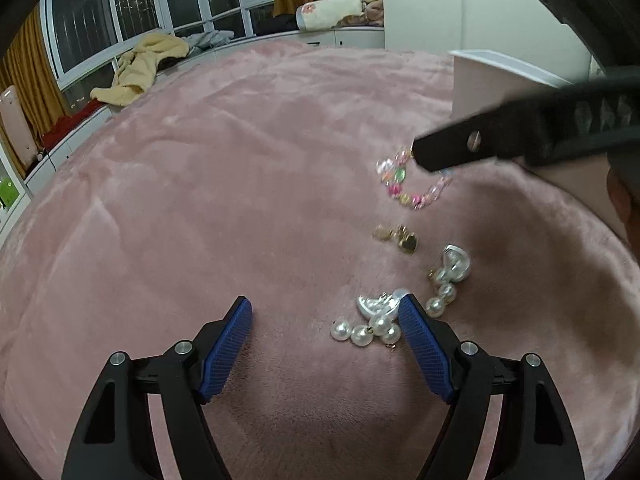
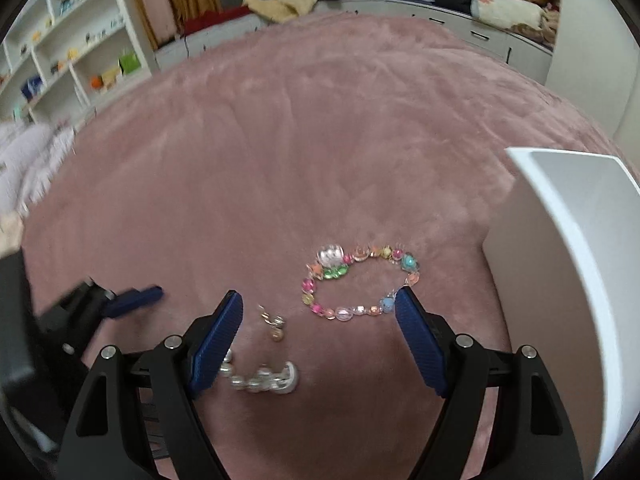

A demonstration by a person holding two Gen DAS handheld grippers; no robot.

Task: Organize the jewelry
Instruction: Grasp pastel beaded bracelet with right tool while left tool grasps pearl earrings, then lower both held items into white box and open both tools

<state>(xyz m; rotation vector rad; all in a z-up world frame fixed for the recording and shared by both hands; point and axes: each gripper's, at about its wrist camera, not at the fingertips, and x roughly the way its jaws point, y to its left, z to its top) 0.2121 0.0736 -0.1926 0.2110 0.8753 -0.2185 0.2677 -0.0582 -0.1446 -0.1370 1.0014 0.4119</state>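
A colourful bead bracelet [image 2: 360,282] lies on the pink blanket [image 2: 280,140]; it also shows in the left wrist view [image 1: 408,184]. My right gripper [image 2: 318,300] is open above it, its right fingertip near the bracelet's right end. Gold heart earrings [image 1: 400,237] and two pearl-and-silver earrings [image 1: 374,320] [image 1: 450,276] lie nearer my left gripper [image 1: 326,306], which is open, its right finger touching or just over the near pearl earring. The right gripper's finger [image 1: 472,146] reaches in over the bracelet. The pearl earring [image 2: 264,378] and the gold earrings [image 2: 276,324] show blurred in the right wrist view.
A white open box [image 2: 568,216] stands on the blanket right of the bracelet, also seen in the left view [image 1: 492,80]. White shelves [image 2: 68,40] stand at the left. Clothes [image 1: 140,68] and a pillow [image 1: 332,10] lie along the window ledge beyond the bed.
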